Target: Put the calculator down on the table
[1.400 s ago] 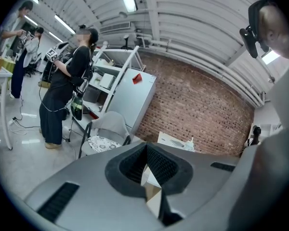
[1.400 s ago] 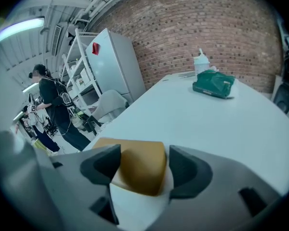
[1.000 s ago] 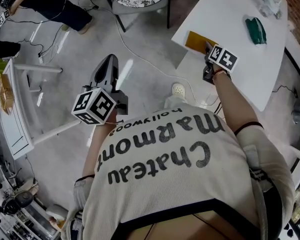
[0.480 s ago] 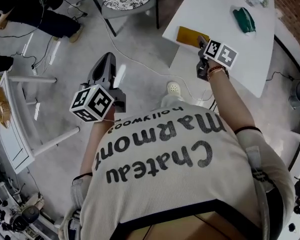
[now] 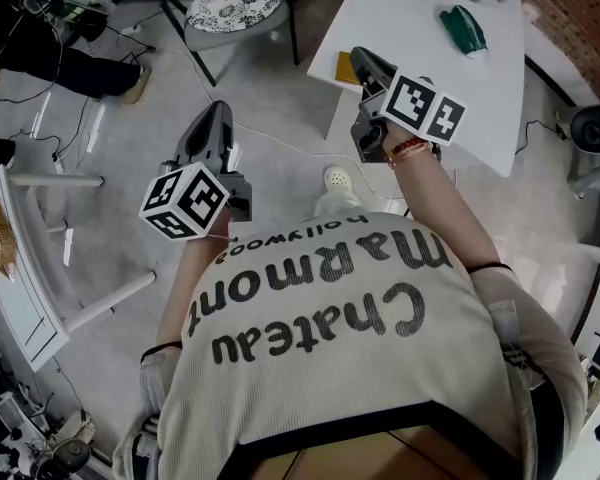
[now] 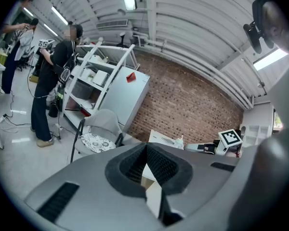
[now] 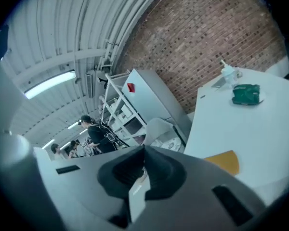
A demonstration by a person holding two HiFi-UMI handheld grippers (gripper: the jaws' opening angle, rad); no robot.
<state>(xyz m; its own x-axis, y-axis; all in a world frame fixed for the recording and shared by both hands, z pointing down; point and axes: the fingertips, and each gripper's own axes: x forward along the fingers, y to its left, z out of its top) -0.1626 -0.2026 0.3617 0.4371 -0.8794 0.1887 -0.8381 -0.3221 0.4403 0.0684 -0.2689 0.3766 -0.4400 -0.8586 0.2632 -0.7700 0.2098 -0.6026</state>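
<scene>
Looks pretty much done: the flat yellow calculator (image 7: 224, 161) lies on the white table (image 7: 245, 129), just beside and below the right gripper (image 5: 365, 63). Its jaws just closed together, nothing between them. The left gripper (image 5: 215, 120) is pressed together too, also empty. Next it only needs backing away.

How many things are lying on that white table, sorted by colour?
Yellow: 1, a flat item
Green: 1, a crumpled-looking item
Clear: 1, a small plastic item
Grey: 1, a thin flat piece
Total: 4
</scene>
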